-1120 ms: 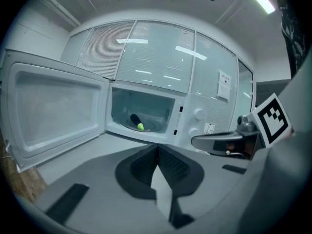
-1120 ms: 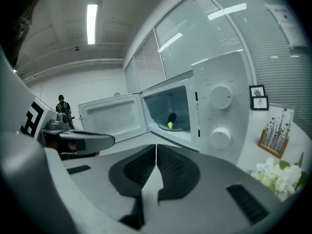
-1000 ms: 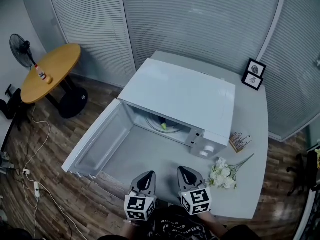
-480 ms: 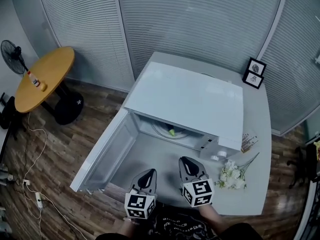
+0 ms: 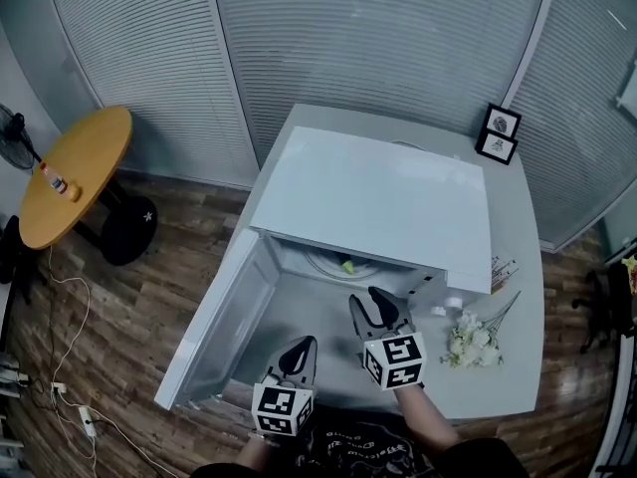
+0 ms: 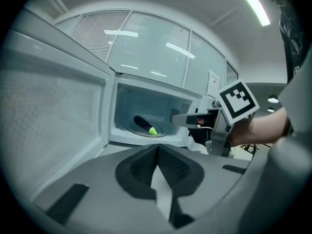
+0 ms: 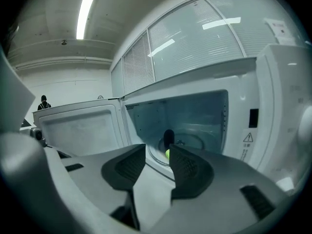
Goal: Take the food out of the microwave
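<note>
The food (image 5: pixel 347 265) lies inside the open microwave (image 5: pixel 378 192), at 11 o'clock from the right hand-held gripper (image 5: pixel 376 302), whose empty jaws are opening; they should be steered level astride it. The left hand-held gripper (image 5: pixel 299 352) is closed and empty.

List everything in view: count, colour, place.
microwave: one, white, door open, on the grey table
food: one, dark with green tip, on the turntable inside
picture frames: two, black, table's far right corner
flowers: one bunch, white, right of the microwave
round table: one, yellow, left, bearing a bottle
fan: one, black, far left
power strip: one, white, floor at left
left gripper: one, jaws shut, empty
right gripper: one, jaws opening, nothing between
</note>
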Demonstrator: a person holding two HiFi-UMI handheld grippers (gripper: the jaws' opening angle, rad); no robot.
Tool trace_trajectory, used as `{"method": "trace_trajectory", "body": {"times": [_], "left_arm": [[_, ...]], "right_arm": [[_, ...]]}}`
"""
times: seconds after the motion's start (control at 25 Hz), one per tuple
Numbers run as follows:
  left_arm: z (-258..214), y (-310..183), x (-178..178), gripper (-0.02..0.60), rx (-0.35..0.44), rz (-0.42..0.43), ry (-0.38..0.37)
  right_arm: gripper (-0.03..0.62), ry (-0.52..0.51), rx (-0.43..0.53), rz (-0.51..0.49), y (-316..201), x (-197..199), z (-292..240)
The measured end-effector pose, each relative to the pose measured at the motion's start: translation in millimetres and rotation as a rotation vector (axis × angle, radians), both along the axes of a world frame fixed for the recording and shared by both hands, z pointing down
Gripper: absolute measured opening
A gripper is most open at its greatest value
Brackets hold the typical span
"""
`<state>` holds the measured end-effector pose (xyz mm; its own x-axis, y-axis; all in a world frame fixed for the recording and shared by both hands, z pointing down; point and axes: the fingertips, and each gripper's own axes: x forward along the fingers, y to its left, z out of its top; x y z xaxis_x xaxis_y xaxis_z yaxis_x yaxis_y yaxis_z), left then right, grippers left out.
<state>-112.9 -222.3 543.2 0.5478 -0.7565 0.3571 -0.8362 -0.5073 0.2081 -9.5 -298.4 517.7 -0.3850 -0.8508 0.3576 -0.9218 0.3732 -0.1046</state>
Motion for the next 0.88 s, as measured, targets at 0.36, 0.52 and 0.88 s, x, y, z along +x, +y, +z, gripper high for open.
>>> {"method": "trace_trajectory", "body": {"times": [0.36,0.52,0.88], "left_arm": [[5.2,-1.9,-12.5,0.008,-0.005,0.028,0.013],[10.7,1.1,-19.0,0.008,-0.02,0.029,0.012],[18.7,2.4,-30.2,0.008,-0.039,0.026,0.011]], "right_arm": [[0.164,0.049,-0.022,0.027,-39.5,-13.0,11.4],[0.167,0.069,-0.033,0.036,-59.0,-20.9,15.1],[0.178,0.112,-0.079,0.054,-92.8,-28.6,31.1]]}}
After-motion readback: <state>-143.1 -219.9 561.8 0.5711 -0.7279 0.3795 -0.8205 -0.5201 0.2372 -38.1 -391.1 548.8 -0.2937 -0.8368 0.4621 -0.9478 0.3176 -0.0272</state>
